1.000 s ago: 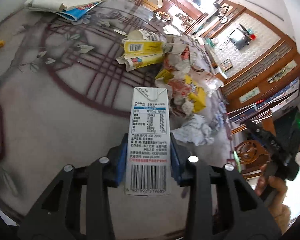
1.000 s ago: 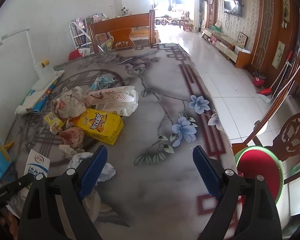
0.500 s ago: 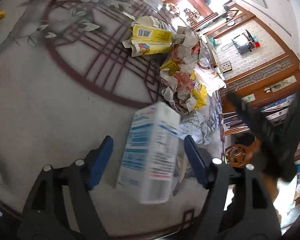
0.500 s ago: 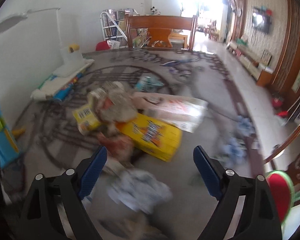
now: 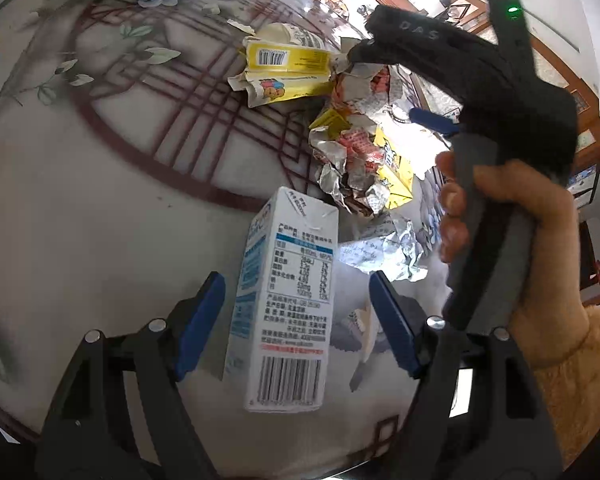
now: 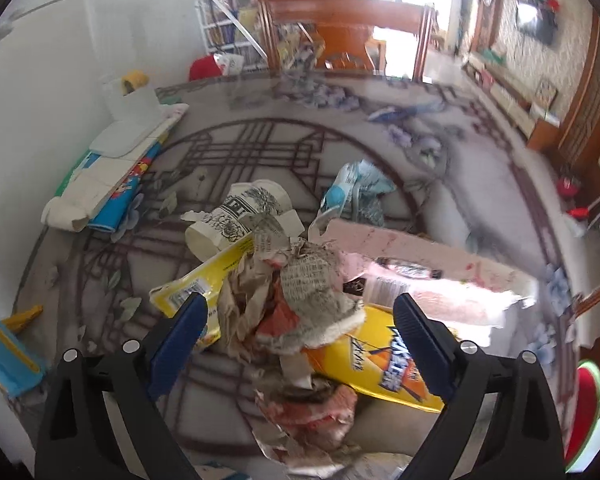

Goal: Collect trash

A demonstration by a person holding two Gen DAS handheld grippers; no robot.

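A white and blue milk carton point(image 5: 288, 300) stands on the patterned table between the open jaws of my left gripper point(image 5: 296, 320), untouched by either pad. My right gripper point(image 6: 300, 334) is open and hovers over the trash pile: crumpled newspaper point(image 6: 312, 280), a yellow snack box point(image 6: 384, 356), a flattened yellow carton point(image 6: 208, 276), a paper cup point(image 6: 236, 216) and a pink bag point(image 6: 428, 280). The right gripper's body and the hand holding it show in the left wrist view point(image 5: 496, 152), above the pile point(image 5: 360, 152).
A stack of books and papers point(image 6: 112, 172) lies at the table's far left by the wall. A wooden chair point(image 6: 340, 32) stands at the far end. A blue plastic toy point(image 6: 4, 356) sits at the near left. A crumpled white paper point(image 5: 384, 248) lies right of the carton.
My left gripper opened and let go of the milk carton, which now stands on the table. My right gripper swung left from the bare table to above the trash pile.
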